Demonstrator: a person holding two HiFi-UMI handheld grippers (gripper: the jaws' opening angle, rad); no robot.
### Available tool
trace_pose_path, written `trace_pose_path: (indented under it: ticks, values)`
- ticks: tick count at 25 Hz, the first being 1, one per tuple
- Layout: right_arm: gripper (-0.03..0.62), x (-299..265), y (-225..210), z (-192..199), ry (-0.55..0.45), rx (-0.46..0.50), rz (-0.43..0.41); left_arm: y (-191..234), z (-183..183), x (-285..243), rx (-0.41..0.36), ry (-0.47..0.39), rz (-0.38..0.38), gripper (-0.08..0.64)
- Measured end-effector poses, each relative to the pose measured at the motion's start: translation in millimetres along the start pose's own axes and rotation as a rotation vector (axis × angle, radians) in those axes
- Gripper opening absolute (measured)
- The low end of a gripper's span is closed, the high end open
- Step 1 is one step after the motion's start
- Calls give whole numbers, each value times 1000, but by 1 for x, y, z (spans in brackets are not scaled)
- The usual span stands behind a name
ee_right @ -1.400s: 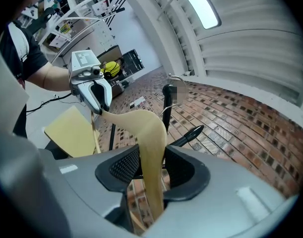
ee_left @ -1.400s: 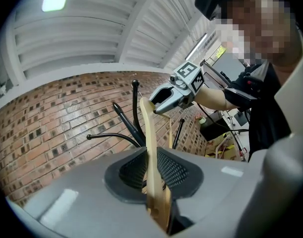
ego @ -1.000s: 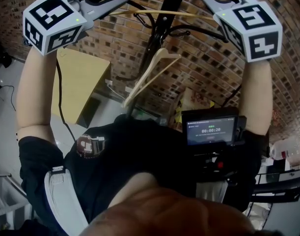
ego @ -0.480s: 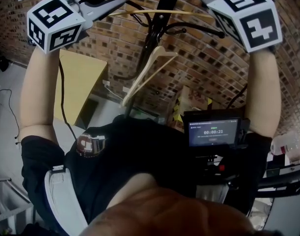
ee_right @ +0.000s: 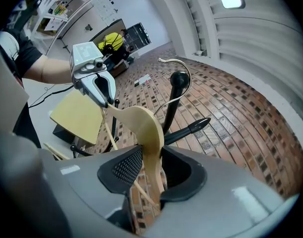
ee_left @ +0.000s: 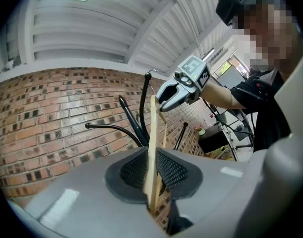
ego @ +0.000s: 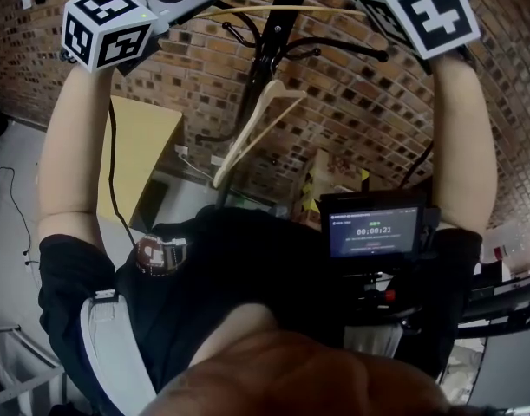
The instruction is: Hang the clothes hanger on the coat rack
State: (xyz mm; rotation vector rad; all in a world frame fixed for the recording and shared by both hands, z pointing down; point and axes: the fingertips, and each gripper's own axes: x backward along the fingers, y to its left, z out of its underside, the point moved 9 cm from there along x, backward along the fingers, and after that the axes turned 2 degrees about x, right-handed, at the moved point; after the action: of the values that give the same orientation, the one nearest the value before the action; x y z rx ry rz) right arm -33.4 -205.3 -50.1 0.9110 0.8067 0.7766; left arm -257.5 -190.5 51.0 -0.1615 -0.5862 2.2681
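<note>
Step in hand: getting the hook onto the rack.

- The pale wooden clothes hanger with a thin crossbar (ego: 282, 9) is held overhead, level, close against the black metal coat rack (ego: 266, 46) in front of the red brick wall (ego: 377, 102). A second wooden hanger (ego: 269, 102) already hangs lower on the same rack.
- Left gripper (ee_left: 152, 175): fingers clenched on one thin end of the hanger, with wood running straight up out of the pads.
- Right gripper (ee_right: 152, 170): fingers have just been closing, with the broad curved shoulder of the hanger between them. In the right gripper view the wood meets both pads, so I read this as a grasp, likely a light one.
- The hanger's metal wire hook (ee_right: 172, 60) sits beside the rack's round black top knob (ee_right: 179, 78). I cannot tell whether it is over an arm or beside one.

How to do it well (judgement): keep the hanger level between both hands. Steer by the right gripper view, where hook and knob both show. Bring the hook's open side over a free arm and lower it until the wire bears weight. Release one end first, since a skewed pull could twist the hook off.
</note>
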Motion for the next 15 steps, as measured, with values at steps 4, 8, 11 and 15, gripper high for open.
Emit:
trace_pose_path:
  ticks: [4,8,11,15]
  values:
    - [135,-2,-4,2,5,-5,-11,-1,0,-3,9,-2,4,49]
    - [132,3,-4,5,-30,-13,-23,-3,-2,0,-21,13,3,49]
    - [127,3,-5,7,-69,-21,-22,-6,-4,1,-102,22,-43,55]
    - [115,5,-7,9,-104,-40,-45,-10,-6,-3,-251,60,-130,57]
